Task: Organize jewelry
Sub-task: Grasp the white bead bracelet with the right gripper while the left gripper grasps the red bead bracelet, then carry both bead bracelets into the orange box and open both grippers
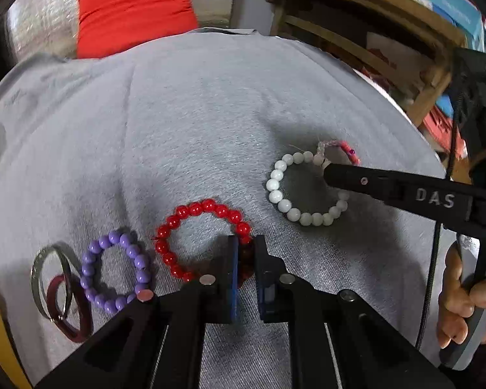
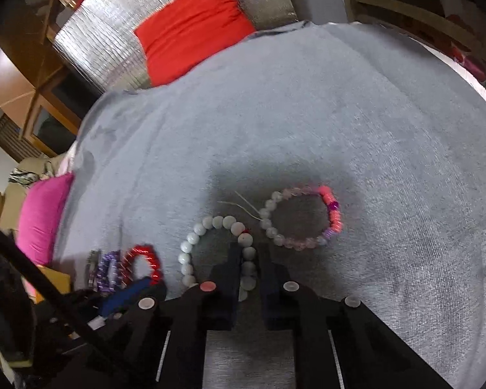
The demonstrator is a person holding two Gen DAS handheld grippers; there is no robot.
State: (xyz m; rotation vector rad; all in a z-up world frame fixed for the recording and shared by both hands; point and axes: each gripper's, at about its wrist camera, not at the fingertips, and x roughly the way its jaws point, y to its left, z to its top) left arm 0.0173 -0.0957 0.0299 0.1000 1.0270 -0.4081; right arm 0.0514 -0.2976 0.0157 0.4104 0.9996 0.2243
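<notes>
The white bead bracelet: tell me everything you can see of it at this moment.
The white bead bracelet is a closed ring of round, smooth, milky white beads, glossy like glass or stone. It lies flat on the grey cloth. The right gripper straddles its right side, beads between the narrowly parted fingers. Its upper edge sits close against the pink and clear bracelet; touching cannot be confirmed. The red bead bracelet lies apart on its left.

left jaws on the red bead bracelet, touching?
Touching. Left wrist view: the left gripper has its jaws around the red bead bracelet, a section of beads pinched between them with no gap showing, on the grey cloth.
</notes>
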